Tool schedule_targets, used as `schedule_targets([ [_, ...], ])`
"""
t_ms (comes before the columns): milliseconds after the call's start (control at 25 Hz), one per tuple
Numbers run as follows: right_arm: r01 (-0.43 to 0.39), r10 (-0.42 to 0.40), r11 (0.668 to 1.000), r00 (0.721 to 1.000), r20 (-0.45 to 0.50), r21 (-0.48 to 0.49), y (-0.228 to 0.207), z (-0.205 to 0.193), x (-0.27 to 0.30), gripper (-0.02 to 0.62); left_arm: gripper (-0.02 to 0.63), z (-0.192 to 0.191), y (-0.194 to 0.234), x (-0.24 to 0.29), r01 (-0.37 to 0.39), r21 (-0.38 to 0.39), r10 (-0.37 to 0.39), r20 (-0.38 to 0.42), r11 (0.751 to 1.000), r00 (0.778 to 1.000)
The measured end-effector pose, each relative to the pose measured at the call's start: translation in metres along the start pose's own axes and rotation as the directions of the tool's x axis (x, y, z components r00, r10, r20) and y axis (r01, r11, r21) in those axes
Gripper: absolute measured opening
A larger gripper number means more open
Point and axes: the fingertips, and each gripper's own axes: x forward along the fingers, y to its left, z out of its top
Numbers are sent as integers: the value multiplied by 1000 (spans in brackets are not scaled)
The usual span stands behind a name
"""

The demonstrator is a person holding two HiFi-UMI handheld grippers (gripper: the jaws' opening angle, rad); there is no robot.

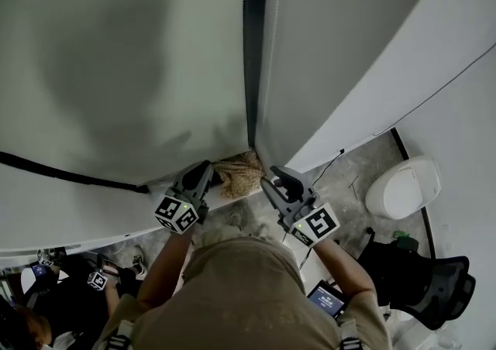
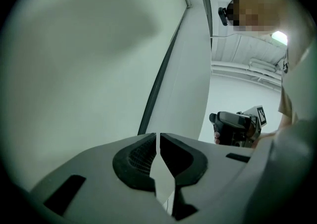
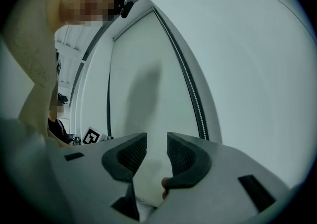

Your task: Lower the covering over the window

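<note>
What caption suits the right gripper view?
Right gripper, jaws apart and empty, faces a white window blind beside its beaded cord.

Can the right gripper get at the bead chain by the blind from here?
Probably yes: the right gripper has its jaws apart and empty, and the bead chain hangs just right of them beside the blind, with nothing in between.

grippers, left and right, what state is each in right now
left gripper: shut, nothing between its jaws
right gripper: open, holding nothing
</note>
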Motion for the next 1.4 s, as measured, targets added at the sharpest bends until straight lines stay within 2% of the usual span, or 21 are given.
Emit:
schedule_targets([
  [120, 36, -36, 999, 999, 5, -14, -3, 3, 11, 133, 20, 12, -2, 30, 96, 28, -96, -10, 995, 995],
  [280, 88, -88, 995, 996, 14, -49, -11, -3, 33, 133, 37, 21, 5, 77, 234, 71, -233, -18, 970, 972],
  [360, 110, -109, 992, 994, 22, -59, -16, -1, 41, 133, 74, 30, 7, 100, 283, 88, -282, -20, 955, 959],
  [600, 195, -192, 978, 980, 49, -76, -20, 16, 48, 133, 103, 52, -8, 148, 395, 134, -393, -40, 909, 919],
  [720, 227, -222, 971, 972, 74, -76, -21, 22, 47, 133, 109, 58, -18, 169, 431, 146, -428, -55, 890, 902],
  [920, 271, -266, 960, 962, 64, -78, -24, 21, 49, 133, 112, 60, -22, 196, 471, 166, -461, -94, 867, 882],
  [1080, 286, -281, 954, 958, 60, -96, -25, 19, 52, 133, 112, 55, -21, 204, 483, 171, -472, -102, 859, 876],
  [1280, 309, -301, 943, 950, 78, -120, -24, 26, 52, 133, 112, 52, -30, 203, 514, 166, -506, -94, 841, 858],
  [1400, 309, -300, 941, 950, 84, -140, -23, 27, 53, 133, 110, 49, -29, 204, 516, 165, -509, -88, 840, 857],
])
